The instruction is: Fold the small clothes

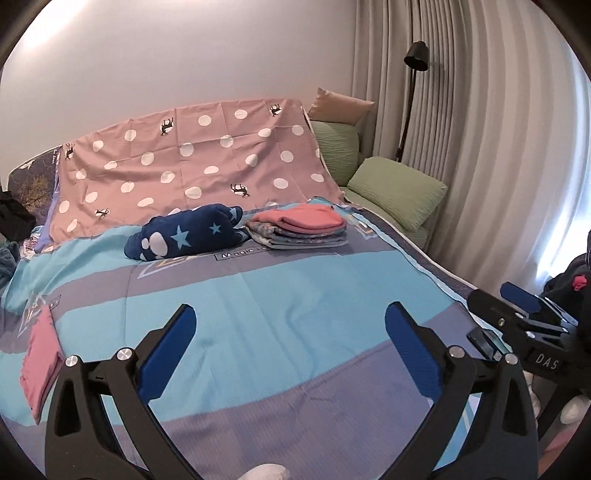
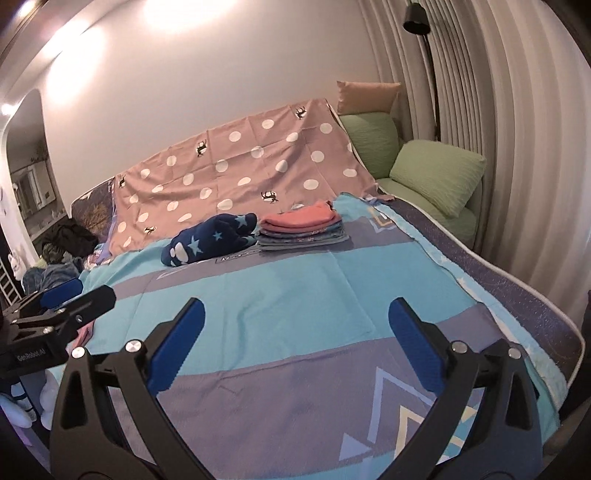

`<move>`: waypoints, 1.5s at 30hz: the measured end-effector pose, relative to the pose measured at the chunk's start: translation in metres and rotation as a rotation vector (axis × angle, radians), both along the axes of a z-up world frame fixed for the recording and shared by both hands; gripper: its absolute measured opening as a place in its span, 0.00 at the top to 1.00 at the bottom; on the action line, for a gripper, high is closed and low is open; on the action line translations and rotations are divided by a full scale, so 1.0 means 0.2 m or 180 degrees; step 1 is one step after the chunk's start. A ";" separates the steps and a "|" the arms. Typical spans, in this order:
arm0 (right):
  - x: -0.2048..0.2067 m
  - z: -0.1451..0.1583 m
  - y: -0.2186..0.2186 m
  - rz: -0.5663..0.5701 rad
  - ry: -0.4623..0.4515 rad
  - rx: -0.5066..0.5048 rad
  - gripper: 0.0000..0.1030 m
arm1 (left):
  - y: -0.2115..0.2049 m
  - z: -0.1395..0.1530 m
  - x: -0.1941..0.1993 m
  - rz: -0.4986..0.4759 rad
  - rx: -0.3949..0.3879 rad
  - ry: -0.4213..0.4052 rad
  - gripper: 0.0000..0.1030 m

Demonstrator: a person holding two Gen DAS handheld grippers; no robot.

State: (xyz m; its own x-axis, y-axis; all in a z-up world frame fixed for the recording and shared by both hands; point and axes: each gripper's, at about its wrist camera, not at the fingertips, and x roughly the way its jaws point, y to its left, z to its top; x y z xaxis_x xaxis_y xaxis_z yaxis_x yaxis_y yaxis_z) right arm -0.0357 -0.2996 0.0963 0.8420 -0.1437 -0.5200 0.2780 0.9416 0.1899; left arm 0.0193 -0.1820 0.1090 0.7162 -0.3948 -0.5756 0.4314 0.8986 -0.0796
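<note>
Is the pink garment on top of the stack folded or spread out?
Folded. The pink garment lies doubled over, with a rounded fold edge, atop the neat stack of clothes on the bed.

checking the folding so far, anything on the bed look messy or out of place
Mostly tidy. The folded stack with the pink piece on top sits square, but the navy star garment beside it is a loose bundle, not flat. A pink item lies alone near the bed's left edge.

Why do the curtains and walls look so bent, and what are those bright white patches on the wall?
Left wrist view: the fisheye lens bows the curtains and darkens the corners; a soft glare patch sits top left on the wall. Right wrist view: same bending, stronger glare blooms on the wall, slightly washing out that area.
</note>
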 end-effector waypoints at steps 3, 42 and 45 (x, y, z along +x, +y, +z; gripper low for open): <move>-0.03 0.01 0.04 0.0030 0.0002 -0.0004 0.02 | 0.01 0.00 -0.05 0.0006 0.0071 -0.0020 0.01; -0.04 -0.03 0.17 0.0166 0.0230 -0.0065 0.02 | 0.06 -0.08 -0.15 -0.0090 0.0061 0.0251 0.01; -0.05 -0.03 0.17 0.0147 0.0230 -0.0097 0.02 | 0.05 -0.09 -0.15 -0.0145 0.0051 0.0281 0.01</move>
State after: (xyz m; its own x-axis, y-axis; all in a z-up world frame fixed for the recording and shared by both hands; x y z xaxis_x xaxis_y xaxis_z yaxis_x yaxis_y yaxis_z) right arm -0.0451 -0.2657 0.0904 0.8085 -0.1222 -0.5756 0.2460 0.9588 0.1421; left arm -0.0105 -0.1728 0.0909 0.6439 -0.4161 -0.6421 0.4638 0.8797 -0.1049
